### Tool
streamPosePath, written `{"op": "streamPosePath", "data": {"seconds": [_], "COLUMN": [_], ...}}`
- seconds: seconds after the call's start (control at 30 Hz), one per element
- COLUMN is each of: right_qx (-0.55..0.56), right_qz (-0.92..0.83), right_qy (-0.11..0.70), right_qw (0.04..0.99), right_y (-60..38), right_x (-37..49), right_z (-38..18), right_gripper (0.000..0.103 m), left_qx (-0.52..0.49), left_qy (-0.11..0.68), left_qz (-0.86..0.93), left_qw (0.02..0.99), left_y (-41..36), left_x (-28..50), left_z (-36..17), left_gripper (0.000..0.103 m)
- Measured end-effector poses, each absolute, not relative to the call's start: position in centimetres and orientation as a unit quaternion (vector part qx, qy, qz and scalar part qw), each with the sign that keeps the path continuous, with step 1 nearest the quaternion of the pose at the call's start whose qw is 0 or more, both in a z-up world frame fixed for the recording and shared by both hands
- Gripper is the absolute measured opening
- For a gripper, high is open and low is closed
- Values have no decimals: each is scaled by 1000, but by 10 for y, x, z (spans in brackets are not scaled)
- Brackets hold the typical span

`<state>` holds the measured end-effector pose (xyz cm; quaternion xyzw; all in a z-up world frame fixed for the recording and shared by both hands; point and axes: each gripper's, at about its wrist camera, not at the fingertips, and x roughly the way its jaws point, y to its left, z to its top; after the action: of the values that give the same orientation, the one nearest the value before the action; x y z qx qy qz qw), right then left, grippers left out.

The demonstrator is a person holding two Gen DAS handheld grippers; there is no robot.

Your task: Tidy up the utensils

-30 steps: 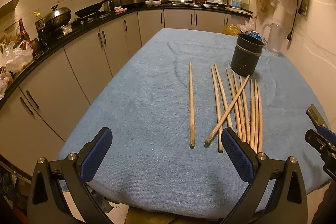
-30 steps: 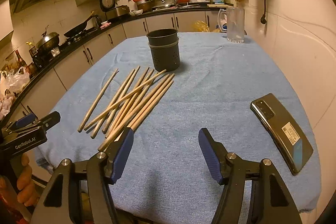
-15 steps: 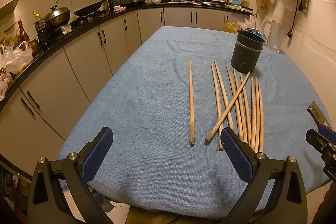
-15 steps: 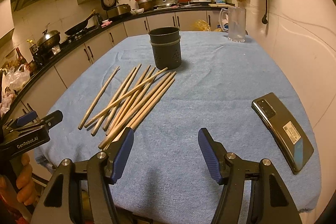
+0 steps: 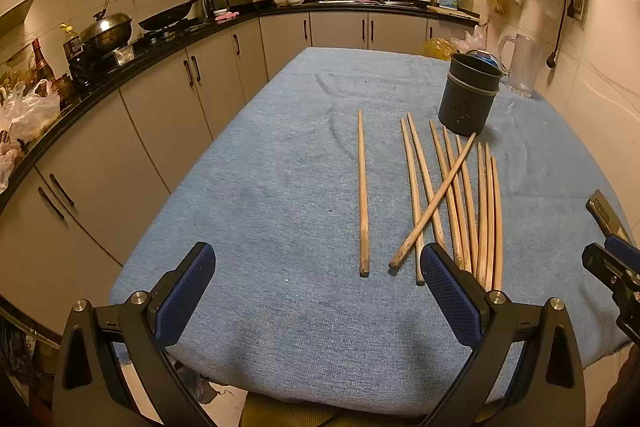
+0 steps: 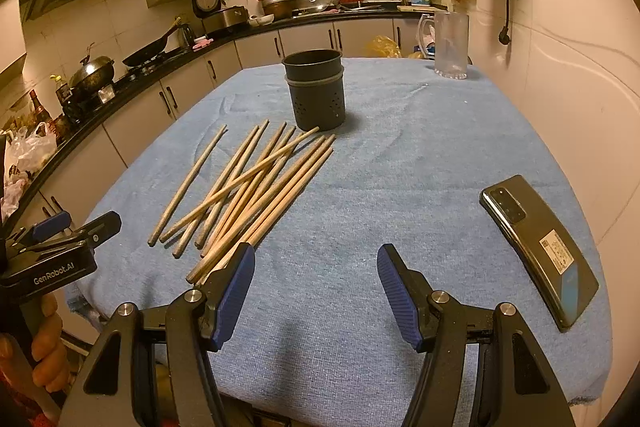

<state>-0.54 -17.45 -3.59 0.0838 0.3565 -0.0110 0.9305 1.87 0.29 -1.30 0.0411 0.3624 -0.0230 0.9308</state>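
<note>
Several wooden chopsticks point(image 5: 456, 195) point(image 6: 256, 187) lie side by side on the blue table cloth point(image 5: 280, 187) point(image 6: 400, 155); one point(image 5: 363, 193) lies apart to the left and one crosses the bunch at a slant. A dark perforated holder cup point(image 5: 469, 94) point(image 6: 315, 89) stands upright just beyond their far tips. My left gripper point(image 5: 318, 285) hovers open over the table's near edge, with its right finger in front of the bunch's near ends. My right gripper point(image 6: 316, 285) is open too, nothing between its blue pads, just right of the chopsticks' near ends.
A black phone point(image 6: 538, 249) lies at the right side of the table. A clear glass jug point(image 6: 451, 45) stands at the far right corner near the wall. Kitchen cabinets and a worktop with pans point(image 5: 108, 31) run along the left. A person's hand point(image 6: 48, 343) holds the left gripper.
None of the chopsticks, the cup or the phone has shifted. Both views have drifted only very slightly and both grippers stay open.
</note>
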Motion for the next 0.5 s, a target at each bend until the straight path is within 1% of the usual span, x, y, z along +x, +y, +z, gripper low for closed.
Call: {"op": "streamPosePath", "data": {"seconds": [0.13,0.17,0.23,0.37,0.4,0.43,0.5], "right_qx": [86,87,90,97,98,102,109], "right_qz": [-8,-7,-6,-6,-5,-2,4], "right_qy": [359,359,359,357,357,358,361], "right_qw": [929,929,929,929,929,928,926], "right_y": [-175,-176,-178,-181,-181,-181,-182], "right_x": [-4,-3,-1,4,5,7,12], "right_z": [-36,-35,-34,-30,-30,-29,-27], "right_gripper": [61,60,58,55,55,55,52], "left_qx": [42,43,47,47,49,51,55], "left_qy": [357,356,358,360,359,357,356], "left_qz": [-29,-32,-35,-38,-39,-42,-46], "left_qw": [933,933,932,931,931,932,932], "left_y": [2,1,0,0,0,0,-1], "left_x": [18,19,21,23,24,24,26], "left_z": [-12,-12,-12,-12,-11,-11,-9], "left_gripper": [98,94,90,88,86,83,81]}}
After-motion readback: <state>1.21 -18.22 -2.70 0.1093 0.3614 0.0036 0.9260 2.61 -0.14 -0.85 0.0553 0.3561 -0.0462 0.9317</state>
